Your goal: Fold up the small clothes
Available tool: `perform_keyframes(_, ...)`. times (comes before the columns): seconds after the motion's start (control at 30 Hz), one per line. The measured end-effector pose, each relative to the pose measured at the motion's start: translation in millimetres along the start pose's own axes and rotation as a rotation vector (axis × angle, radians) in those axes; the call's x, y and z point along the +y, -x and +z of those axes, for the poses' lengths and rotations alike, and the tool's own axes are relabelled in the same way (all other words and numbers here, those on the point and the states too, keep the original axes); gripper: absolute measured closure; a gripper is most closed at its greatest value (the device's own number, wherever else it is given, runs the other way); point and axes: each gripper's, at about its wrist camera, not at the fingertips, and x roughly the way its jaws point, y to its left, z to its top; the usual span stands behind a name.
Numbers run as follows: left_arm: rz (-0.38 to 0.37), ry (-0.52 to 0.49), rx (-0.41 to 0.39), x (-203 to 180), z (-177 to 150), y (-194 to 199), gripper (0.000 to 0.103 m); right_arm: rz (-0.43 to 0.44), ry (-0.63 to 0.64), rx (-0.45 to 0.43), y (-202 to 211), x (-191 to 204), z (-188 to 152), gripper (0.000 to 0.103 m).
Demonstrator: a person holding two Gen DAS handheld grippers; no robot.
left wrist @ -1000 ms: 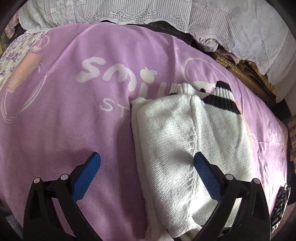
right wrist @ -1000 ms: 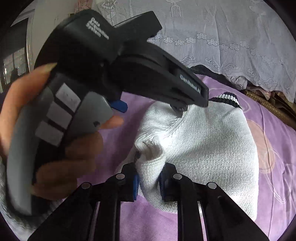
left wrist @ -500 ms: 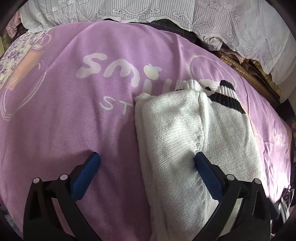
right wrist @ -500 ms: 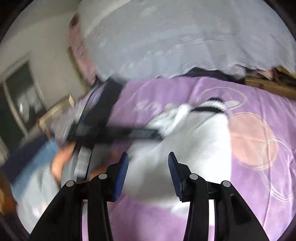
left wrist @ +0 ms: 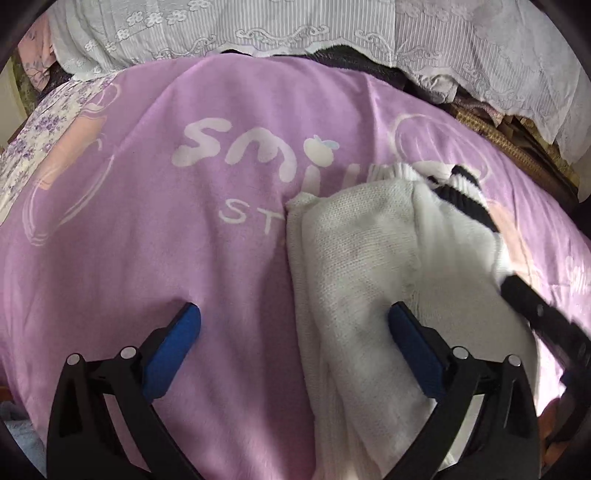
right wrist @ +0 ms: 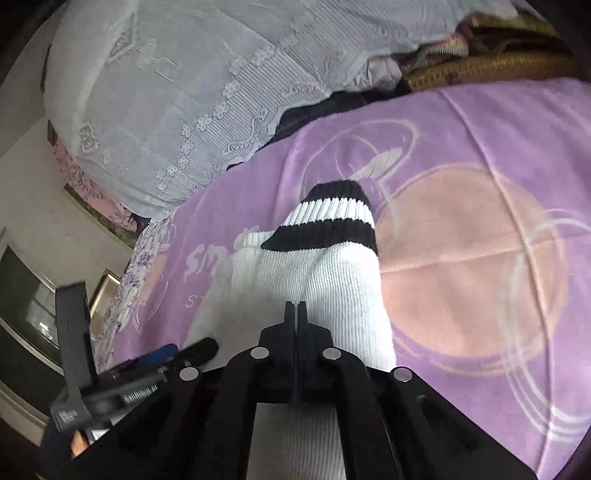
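Note:
A folded white knit sweater (left wrist: 373, 273) with a black-and-white striped cuff (left wrist: 461, 192) lies on the purple blanket (left wrist: 166, 240). My left gripper (left wrist: 293, 332) is open and empty, its right finger over the sweater, its left finger over bare blanket. In the right wrist view the sweater (right wrist: 332, 280) lies straight ahead with the striped cuff (right wrist: 328, 221) at its far end. My right gripper (right wrist: 296, 310) is shut with nothing between the pads, its tips over the sweater. It shows as a dark blurred bar in the left wrist view (left wrist: 543, 317).
A white lace cover (left wrist: 295, 26) over a pile lies along the blanket's far edge. Woven brown items (left wrist: 517, 136) sit at the far right. A floral sheet (left wrist: 48, 129) shows at the left. The left gripper's body (right wrist: 110, 384) is at the right view's lower left.
My right gripper let go of the sweater's folded edge, opened, swung right, then shut empty over the sweater. The left gripper stayed open and barely moved.

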Motion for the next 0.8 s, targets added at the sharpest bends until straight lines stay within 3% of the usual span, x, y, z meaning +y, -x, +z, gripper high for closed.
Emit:
perform_keyframes(0.07, -0.021, -0.009, -0.057, 0.0, -4.9, 24.9, 0.005, -0.039, 0.106, -0.065, 29.3, 14.1, -20.8, 0.096)
perform_keyframes(0.13, -0.066, -0.045, -0.1, -8.6, -16.1, 47.4, 0.005, -0.042, 0.165, -0.069, 43.3, 19.9, -39.3, 0.094)
perform_keyframes(0.17, -0.071, -0.07, -0.107, -14.7, -23.5, 52.7, 0.005, -0.052, 0.19, -0.062, 46.3, 22.3, -47.9, 0.086)
perform_keyframes(0.27, 0.044, -0.132, -0.029, -30.5, -48.7, 27.2, 0.004, -0.101, 0.282, -0.026, 40.5, 32.3, -64.3, 0.074)
perform_keyframes(0.4, -0.093, -0.017, 0.018, -11.2, -60.8, 16.4, 0.004, -0.101, 0.323, -0.022, 41.0, 35.4, -67.2, 0.063)
perform_keyframes(0.53, -0.087, 0.007, -0.033, -2.8, -82.2, 42.8, 0.005, -0.106, 0.335, -0.094, 71.5, 40.2, -89.5, 0.063)
perform_keyframes(0.6, -0.092, -0.017, -0.064, -4.4, -92.6, 54.2, 0.005, -0.084, 0.336, -0.114, 84.1, 40.0, -96.4, 0.055)
perform_keyframes(0.63, -0.065, -0.032, -0.069, -6.6, -96.0, 53.7, 0.005, -0.097, 0.326, -0.103, 84.9, 37.6, -98.6, 0.05)
perform_keyframes(0.7, -0.018, -0.045, -0.014, -8.7, -98.6, 33.8, 0.004, -0.123, 0.284, 0.001, 67.8, 26.5, -99.7, 0.025)
perform_keyframes(0.77, -0.066, -0.004, 0.014, -1.0, -97.1, 23.9, 0.004, -0.113, 0.195, 0.126, 45.6, 8.1, -98.0, 0.025)
perform_keyframes(0.8, -0.074, -0.002, 0.014, 0.2, -95.8, 26.2, 0.004, -0.086, 0.173, 0.116, 47.7, 3.3, -97.7, 0.026)
